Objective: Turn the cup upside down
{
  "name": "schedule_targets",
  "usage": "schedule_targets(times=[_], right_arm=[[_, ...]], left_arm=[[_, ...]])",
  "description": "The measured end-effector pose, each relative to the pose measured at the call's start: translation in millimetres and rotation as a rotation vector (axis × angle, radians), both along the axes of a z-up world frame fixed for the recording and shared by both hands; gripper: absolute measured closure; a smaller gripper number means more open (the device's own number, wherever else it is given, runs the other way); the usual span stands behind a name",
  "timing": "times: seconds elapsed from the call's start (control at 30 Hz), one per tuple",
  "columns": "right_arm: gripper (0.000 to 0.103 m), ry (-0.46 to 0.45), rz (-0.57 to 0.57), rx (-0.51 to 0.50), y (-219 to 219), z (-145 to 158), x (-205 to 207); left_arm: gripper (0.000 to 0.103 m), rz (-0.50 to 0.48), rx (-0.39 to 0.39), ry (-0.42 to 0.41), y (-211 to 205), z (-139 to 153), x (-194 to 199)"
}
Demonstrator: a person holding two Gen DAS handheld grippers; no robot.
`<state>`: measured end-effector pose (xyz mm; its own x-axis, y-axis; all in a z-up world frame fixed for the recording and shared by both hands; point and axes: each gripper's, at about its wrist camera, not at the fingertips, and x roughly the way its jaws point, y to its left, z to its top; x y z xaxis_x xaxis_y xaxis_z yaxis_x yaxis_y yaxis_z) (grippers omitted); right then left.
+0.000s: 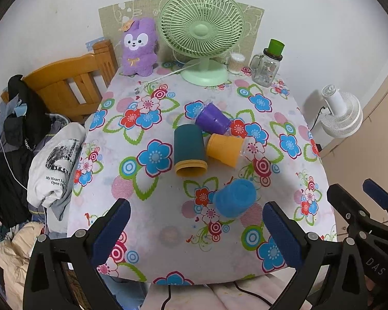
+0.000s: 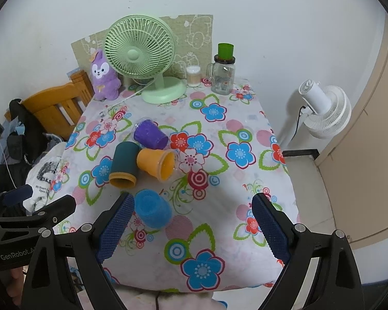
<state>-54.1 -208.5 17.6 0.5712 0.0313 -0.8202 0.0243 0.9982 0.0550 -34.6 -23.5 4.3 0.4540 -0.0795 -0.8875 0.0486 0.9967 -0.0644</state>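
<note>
Several cups sit on the flowered tablecloth (image 1: 168, 232). A blue cup (image 1: 234, 198) (image 2: 152, 211) stands upside down nearest me. A dark teal cup (image 1: 189, 149) (image 2: 124, 164), an orange cup (image 1: 223, 149) (image 2: 156, 164) and a purple cup (image 1: 212, 118) (image 2: 150, 133) lie on their sides together behind it. My left gripper (image 1: 196, 230) is open and empty above the table's near edge. My right gripper (image 2: 194, 227) is open and empty, its left finger (image 2: 115, 230) just beside the blue cup.
A green desk fan (image 1: 201, 36), a purple plush toy (image 1: 138, 47), a cotton swab jar (image 1: 236, 63) and a glass jar with a green cup on top (image 1: 267, 67) stand at the back. A wooden chair (image 1: 72, 85) with clothes is left. A white fan (image 2: 323, 111) stands right.
</note>
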Motion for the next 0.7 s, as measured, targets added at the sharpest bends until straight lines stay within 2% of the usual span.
schedule_targets(times=[0.7], right_arm=[[0.009,0.037,-0.019,-0.007,2,-13,7]], left_arm=[[0.000,-0.011,-0.002,0.029,-2,-8,4]])
